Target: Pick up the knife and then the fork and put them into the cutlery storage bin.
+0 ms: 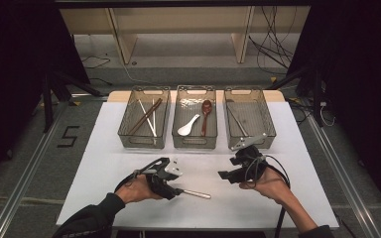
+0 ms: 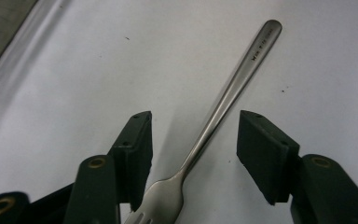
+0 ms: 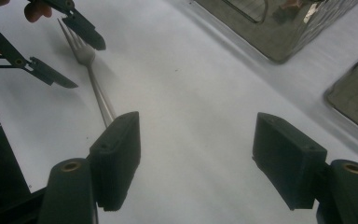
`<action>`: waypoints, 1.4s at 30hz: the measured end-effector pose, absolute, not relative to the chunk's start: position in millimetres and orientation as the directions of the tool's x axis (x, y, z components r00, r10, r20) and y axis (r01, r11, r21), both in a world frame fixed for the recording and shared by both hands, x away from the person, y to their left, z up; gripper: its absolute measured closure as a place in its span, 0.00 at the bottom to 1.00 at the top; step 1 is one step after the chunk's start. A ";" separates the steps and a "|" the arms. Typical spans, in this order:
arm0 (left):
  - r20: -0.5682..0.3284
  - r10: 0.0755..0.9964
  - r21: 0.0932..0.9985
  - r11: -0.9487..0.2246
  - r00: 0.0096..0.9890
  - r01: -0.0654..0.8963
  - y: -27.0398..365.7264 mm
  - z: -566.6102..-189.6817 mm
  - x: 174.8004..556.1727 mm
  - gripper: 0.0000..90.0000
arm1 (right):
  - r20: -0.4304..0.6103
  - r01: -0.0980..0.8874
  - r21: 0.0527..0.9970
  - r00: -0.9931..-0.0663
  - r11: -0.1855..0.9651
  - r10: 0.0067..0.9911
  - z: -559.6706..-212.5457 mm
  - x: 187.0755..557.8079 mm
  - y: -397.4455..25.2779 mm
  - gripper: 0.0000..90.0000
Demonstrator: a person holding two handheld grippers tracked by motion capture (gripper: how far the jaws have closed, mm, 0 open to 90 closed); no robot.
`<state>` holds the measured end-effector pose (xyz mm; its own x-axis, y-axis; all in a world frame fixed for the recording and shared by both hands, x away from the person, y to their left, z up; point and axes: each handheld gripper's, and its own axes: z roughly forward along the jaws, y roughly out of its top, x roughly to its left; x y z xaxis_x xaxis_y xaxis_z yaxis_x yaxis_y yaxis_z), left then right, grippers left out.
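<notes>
A metal fork (image 1: 197,194) lies on the white table near the front edge, with its handle pointing right. My left gripper (image 1: 175,182) is low over the tine end. In the left gripper view the fork (image 2: 228,88) runs up between the jaws of this gripper (image 2: 193,135), which stand open on either side of the neck without touching it. My right gripper (image 1: 230,172) hovers open to the right of the fork and holds nothing. The right gripper view shows its own gripper (image 3: 196,140) open, the fork (image 3: 92,74), and the left gripper (image 3: 70,51) beyond.
Three clear bins stand in a row at the back. The left bin (image 1: 129,135) holds chopsticks, the middle bin (image 1: 194,143) a white spoon and a brown spoon, and the right bin (image 1: 268,130) some metal cutlery. Bare table (image 1: 129,198) lies around both grippers.
</notes>
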<state>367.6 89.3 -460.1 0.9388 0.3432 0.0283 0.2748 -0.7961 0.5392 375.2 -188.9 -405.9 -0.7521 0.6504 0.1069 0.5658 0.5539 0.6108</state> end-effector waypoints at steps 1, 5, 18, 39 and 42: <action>0.027 0.341 0.534 -0.799 0.940 0.275 88.4 -461.3 368.0 0.53 | 0.107 0.565 0.611 -0.753 0.554 0.650 -405.9 375.2 -188.8 0.37; 0.014 0.334 0.512 -0.812 0.942 0.281 86.0 -465.6 370.1 0.57 | 0.108 0.566 0.611 -0.752 0.553 0.650 -405.5 375.2 -188.8 0.37; -0.010 0.314 0.460 -0.842 0.949 0.283 80.7 -470.6 374.7 0.70 | 0.109 0.567 0.609 -0.752 0.554 0.650 -405.8 376.3 -189.7 0.37; -0.045 0.184 0.347 -0.919 0.982 0.188 76.0 -464.4 362.8 0.91 | 0.108 0.572 0.609 -0.746 0.549 0.657 -404.5 377.4 -191.5 0.38; -0.050 0.162 0.342 -0.924 0.985 0.170 75.3 -464.1 359.7 0.93 | 0.108 0.574 0.609 -0.744 0.548 0.659 -404.5 377.5 -191.7 0.38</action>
